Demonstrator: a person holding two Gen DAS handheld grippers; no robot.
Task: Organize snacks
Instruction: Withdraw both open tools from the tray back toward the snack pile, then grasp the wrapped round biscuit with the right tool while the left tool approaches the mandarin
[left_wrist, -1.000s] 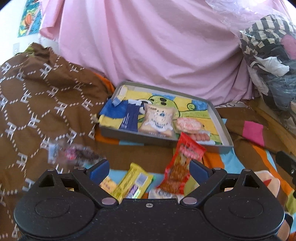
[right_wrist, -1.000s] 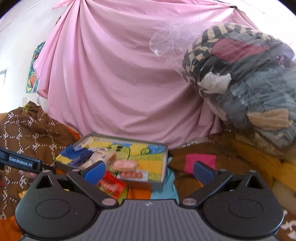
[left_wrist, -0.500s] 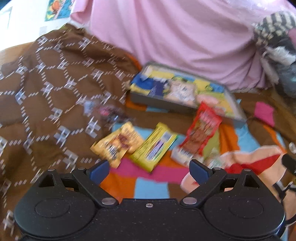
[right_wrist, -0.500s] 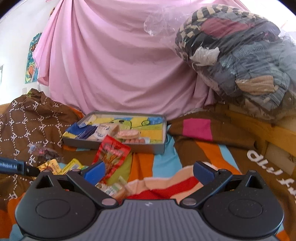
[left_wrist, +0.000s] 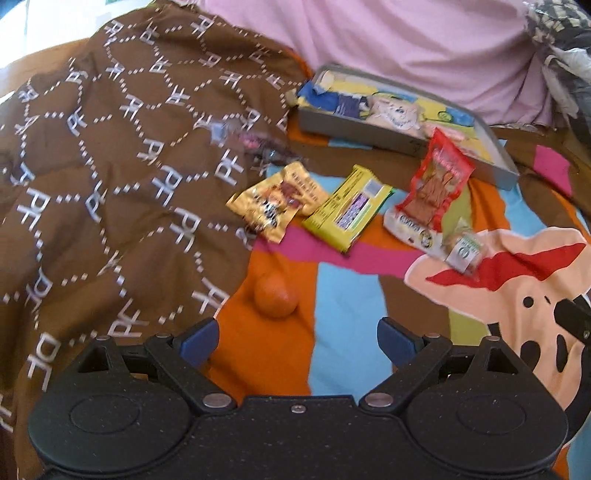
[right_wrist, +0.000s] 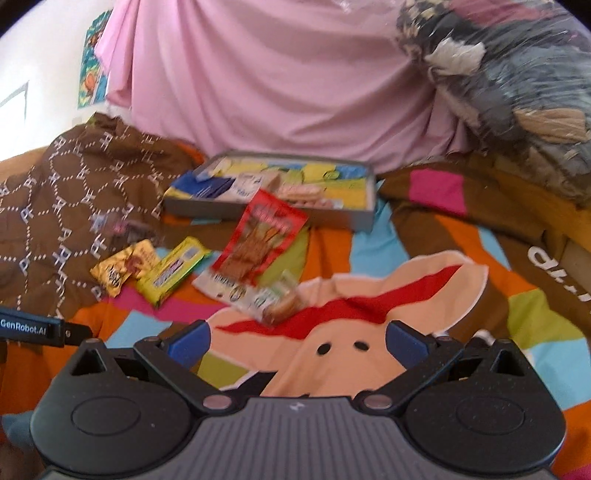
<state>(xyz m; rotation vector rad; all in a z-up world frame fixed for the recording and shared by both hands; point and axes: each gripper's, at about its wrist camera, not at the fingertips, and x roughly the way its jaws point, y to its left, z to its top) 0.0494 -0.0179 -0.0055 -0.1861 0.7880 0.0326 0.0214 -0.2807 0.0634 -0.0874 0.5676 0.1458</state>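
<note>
White "GenRobot.AI" on black left gripper (right_wrist: 37, 328) side, repeated white "PF" monograms on brown blanket (left_wrist: 110, 155), snack-packet print blurred, unreadable

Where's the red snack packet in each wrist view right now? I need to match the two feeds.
Left wrist: the red packet sits upper right of centre, leaning on the near edge of the grey tray.
Right wrist: the red packet sits just left of centre, in front of the tray.
Shared landmark: the yellow-green bar lies just left of the packet in both views.
</note>
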